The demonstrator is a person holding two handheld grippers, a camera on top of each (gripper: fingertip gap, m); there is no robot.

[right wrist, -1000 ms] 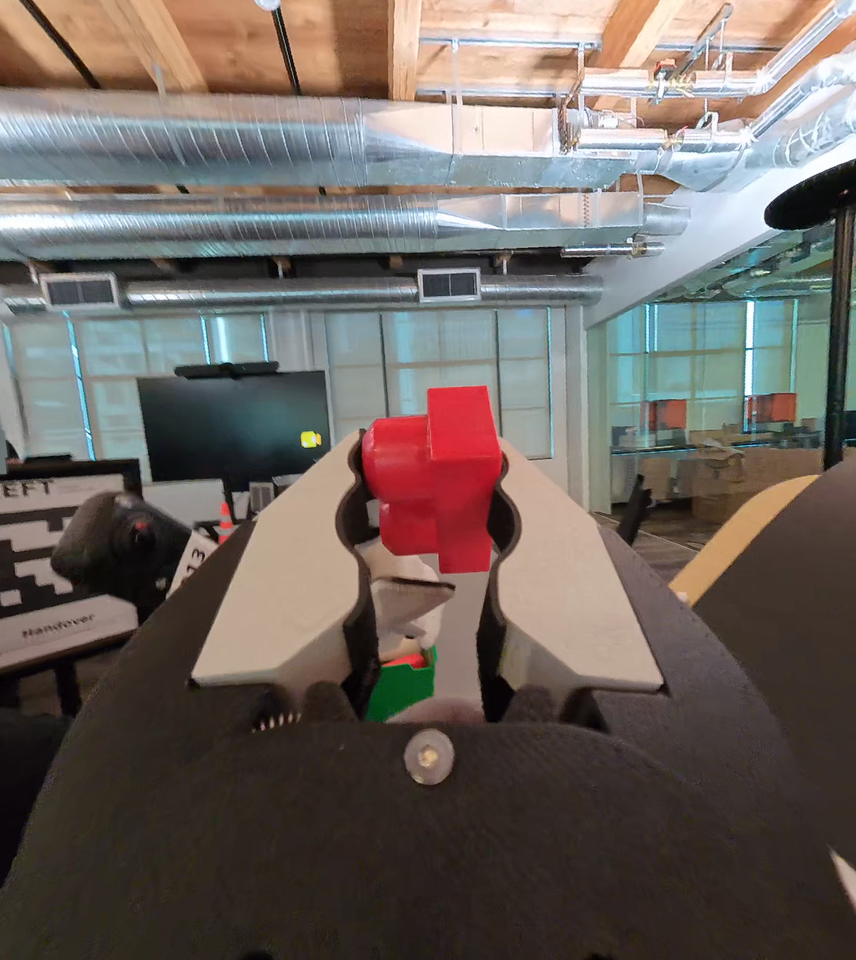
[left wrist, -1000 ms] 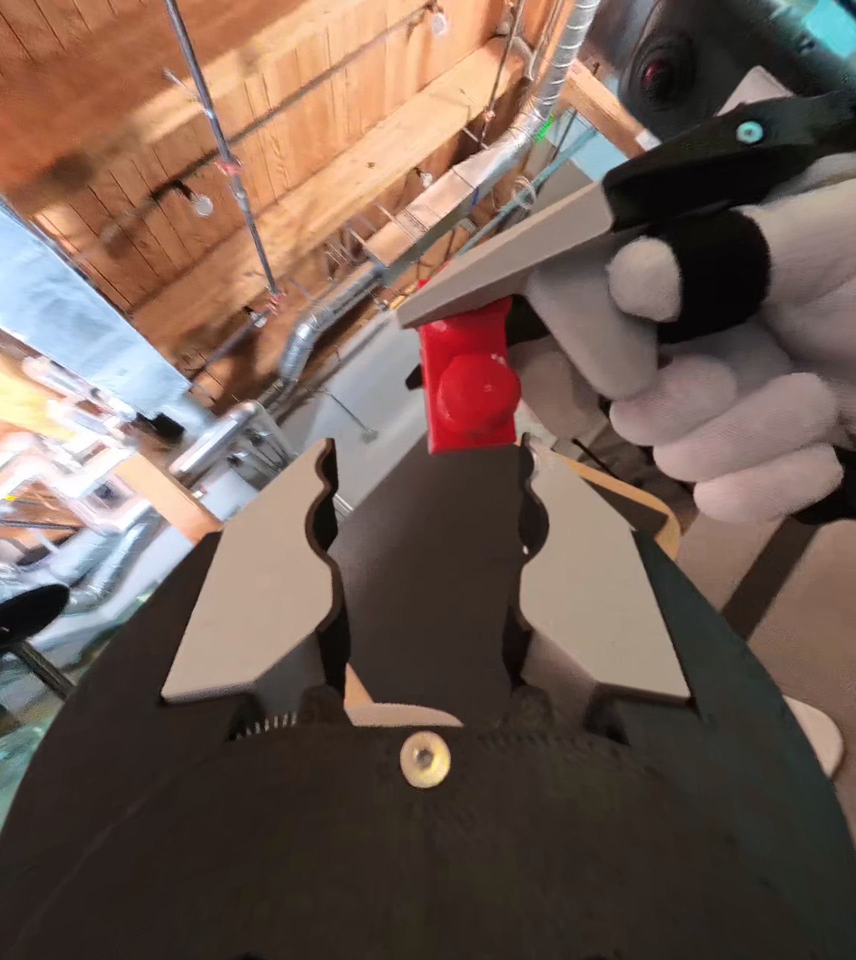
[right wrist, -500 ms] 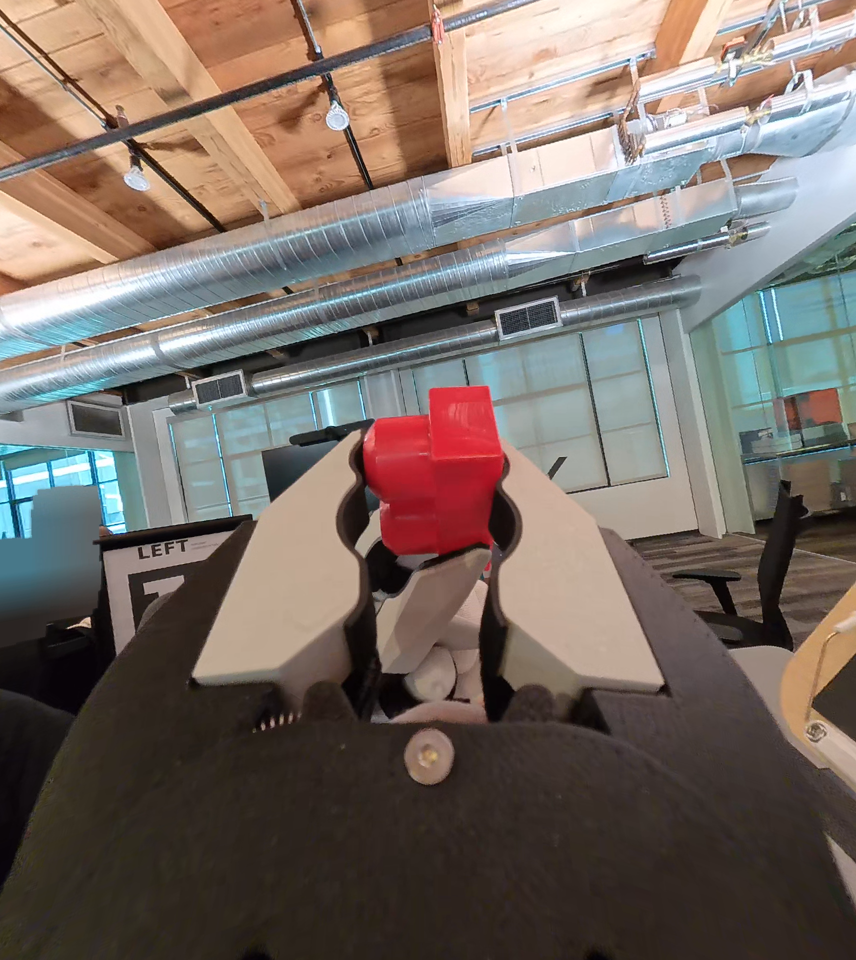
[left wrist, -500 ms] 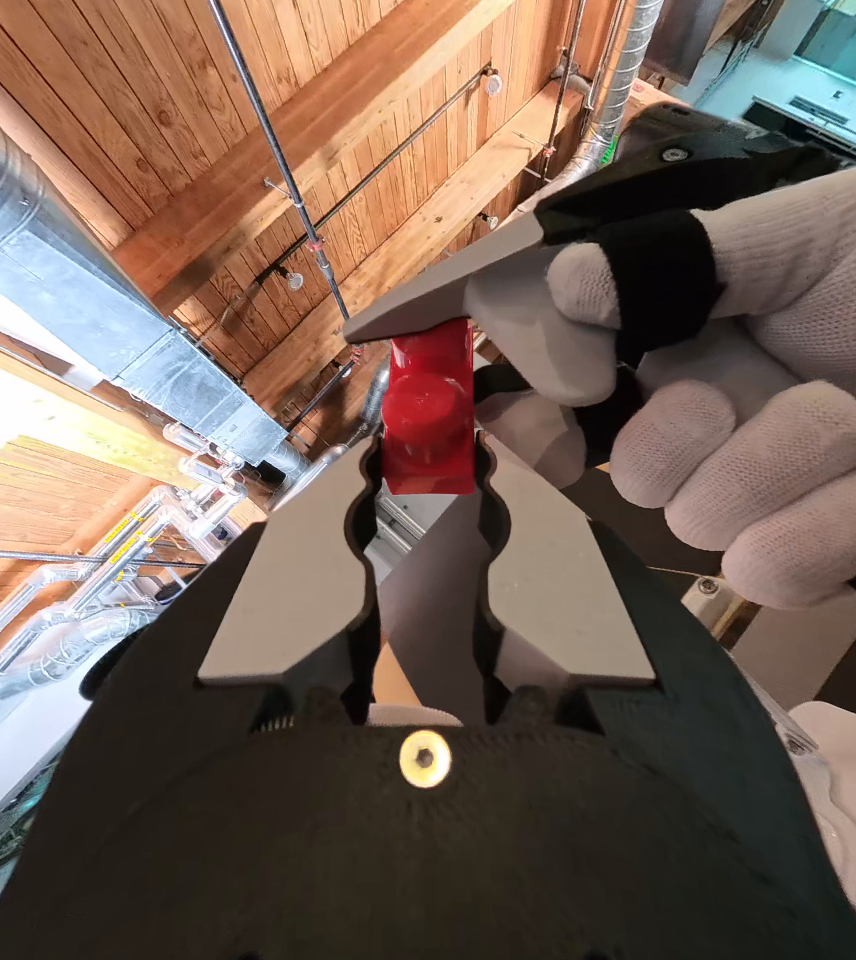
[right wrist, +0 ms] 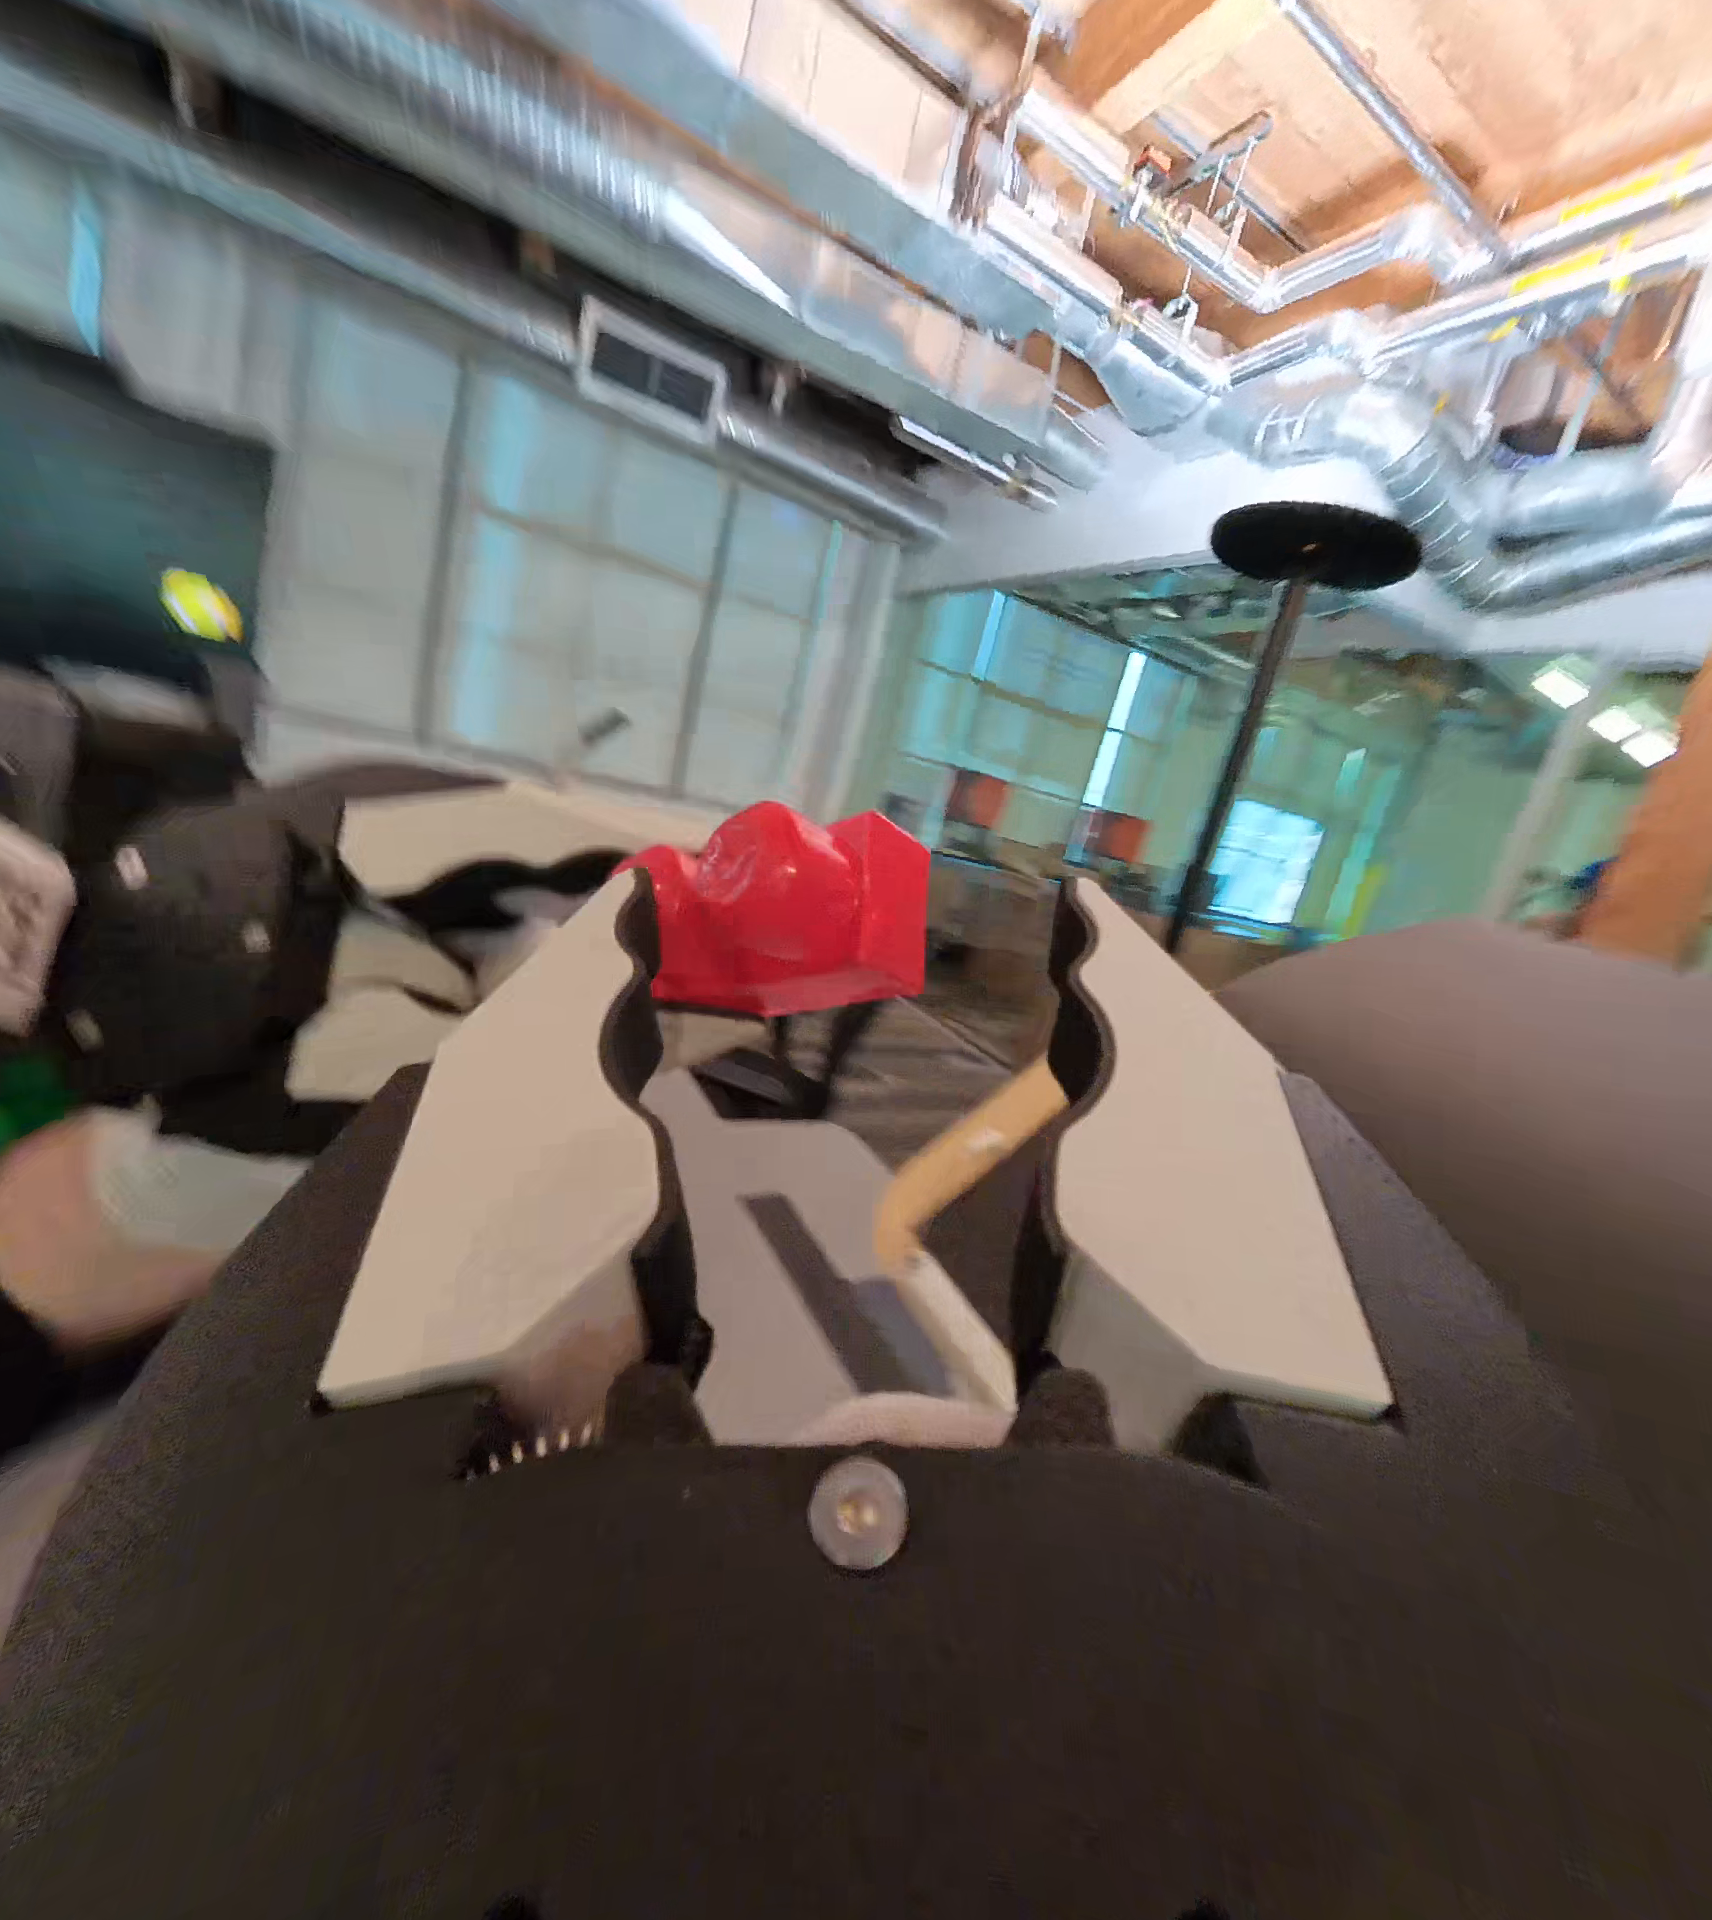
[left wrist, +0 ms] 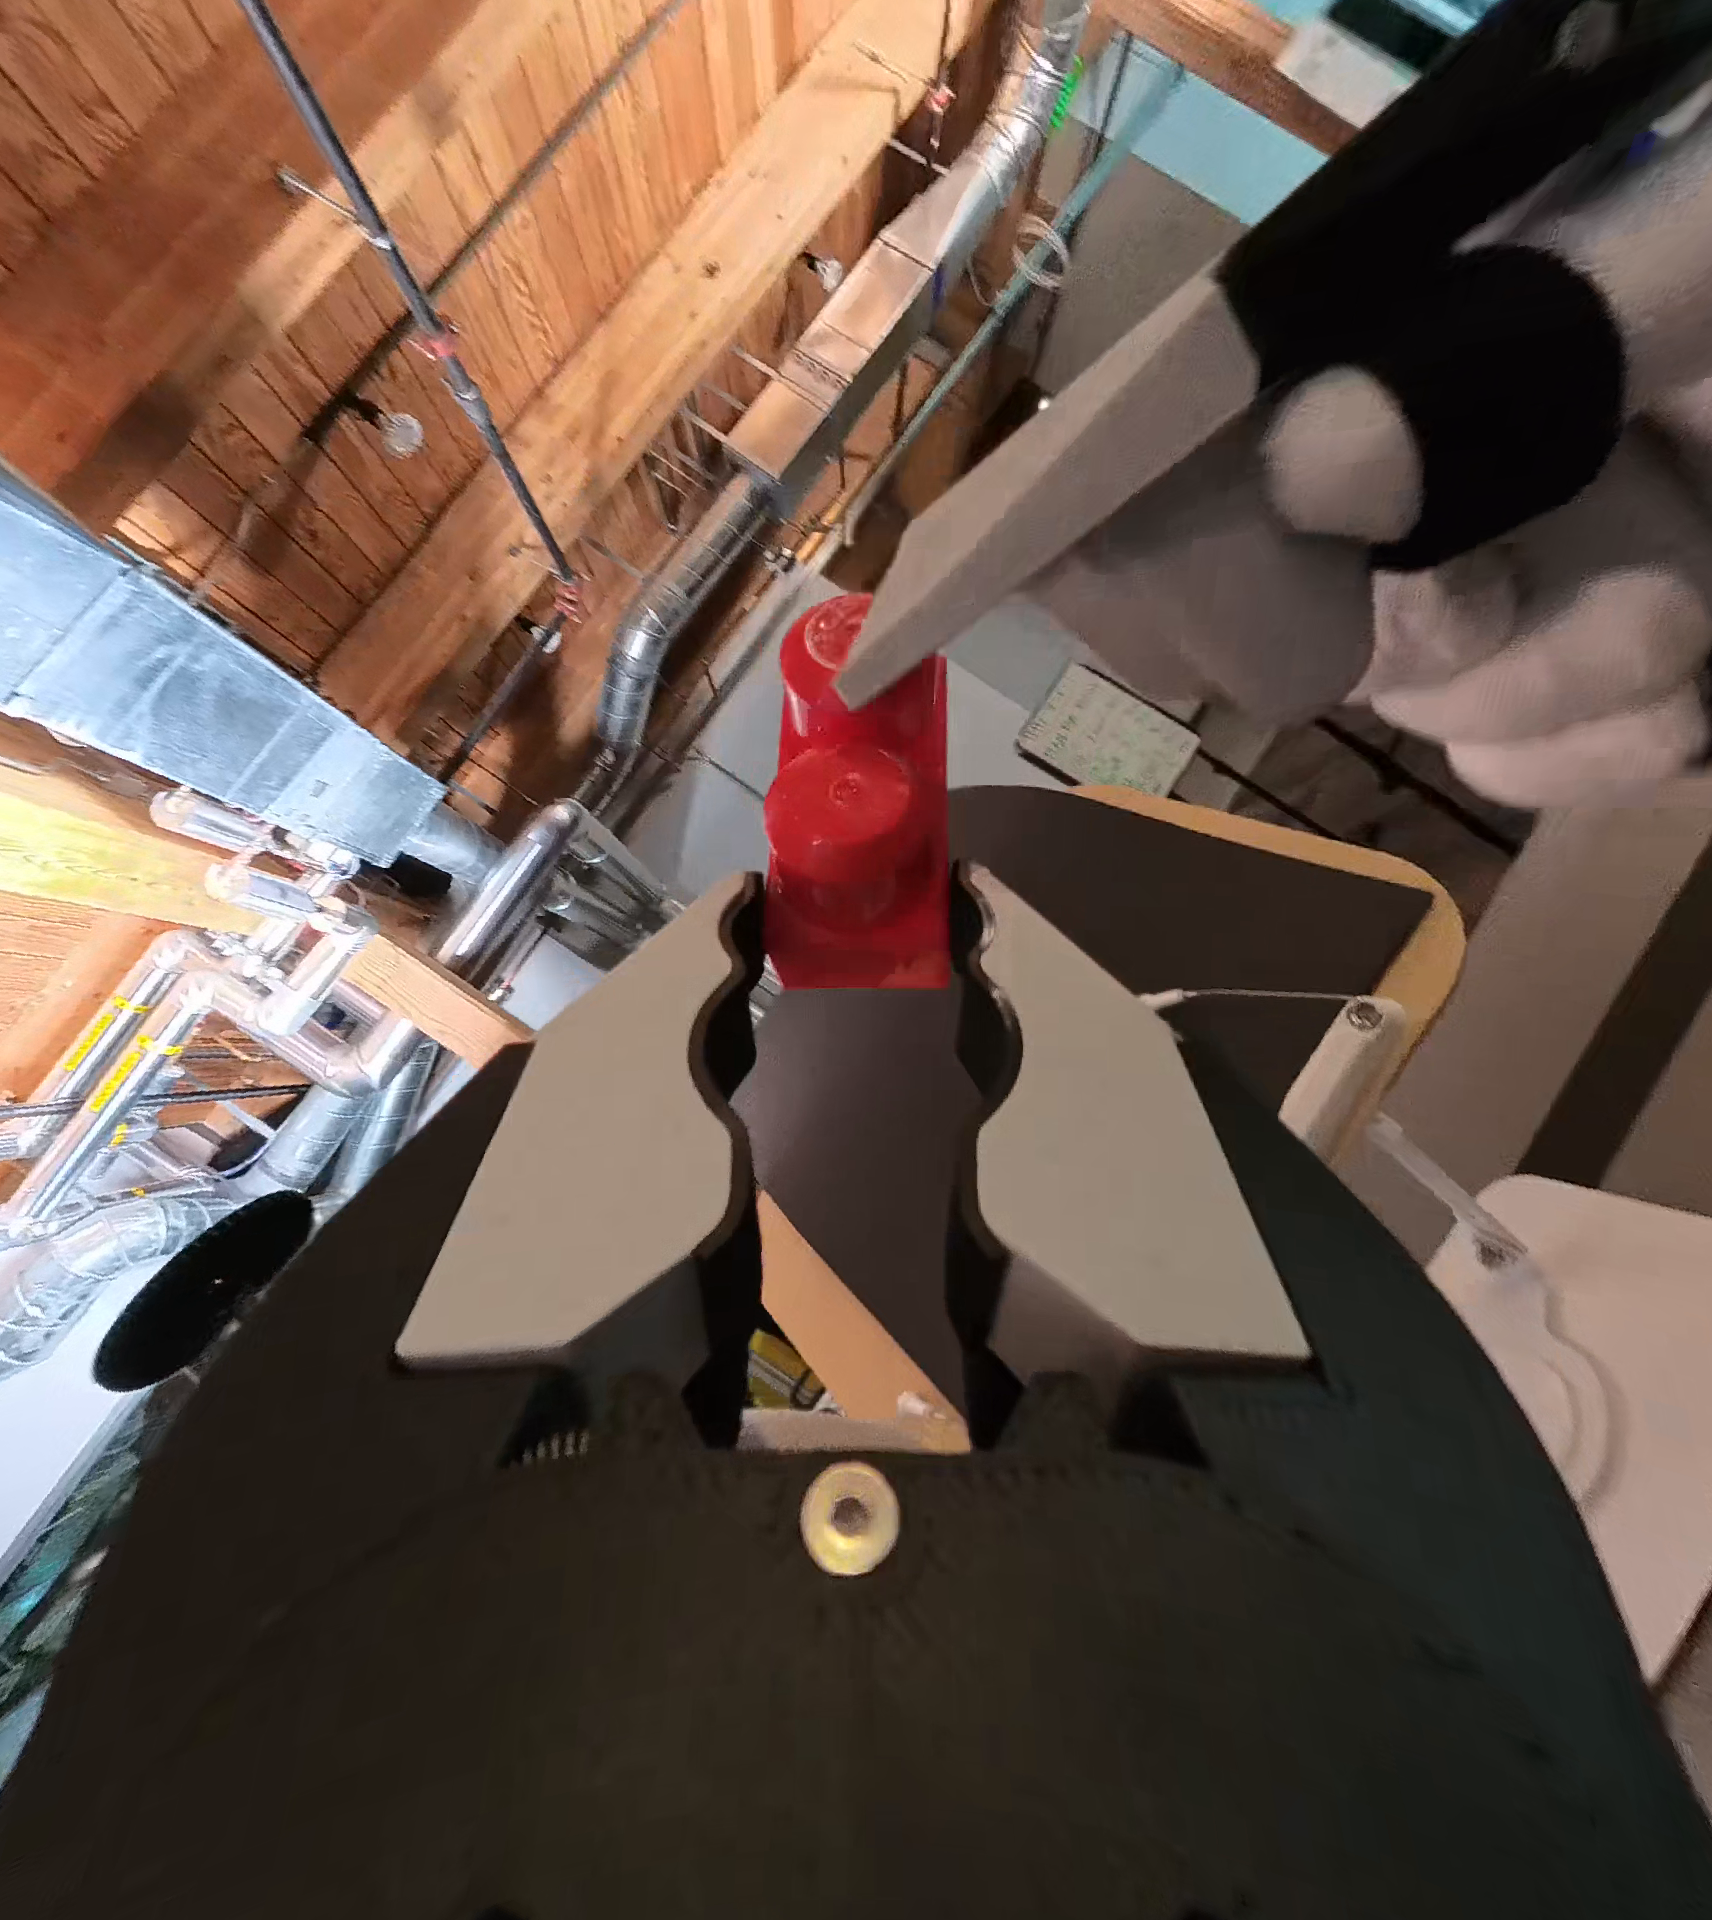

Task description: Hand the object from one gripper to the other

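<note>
Two grippers in play here, both held up in the air with the ceiling behind them. The left gripper (left wrist: 857, 914) has its grey fingers (left wrist: 613, 1122) pinched in on the bottom end of the red block (left wrist: 857, 831), a plastic piece with round studs on its face, and the block sticks straight up out of the fingertips. So the object is sitting in the left one.

The right gripper (right wrist: 852, 935) has its jaws spread wide, and nothing is clamped between them. In the right wrist view the red block (right wrist: 790, 925) floats just past the tip of its left finger, with a clear gap over to the other finger. In the left wrist view you can see one grey finger of that right gripper (left wrist: 1039, 520) coming in from the upper right corner, its tip right at the top of the block; can't tell if it's actually touching. A white-gloved hand (left wrist: 1517, 582) with a black strap is wrapped around that gripper.

Further out: wooden ceiling planks (left wrist: 156, 208), silver ducts (left wrist: 156, 644), and a black disc on a pole (right wrist: 1314, 540). The right wrist view is pretty motion-blurred, so the background there is mush.
</note>
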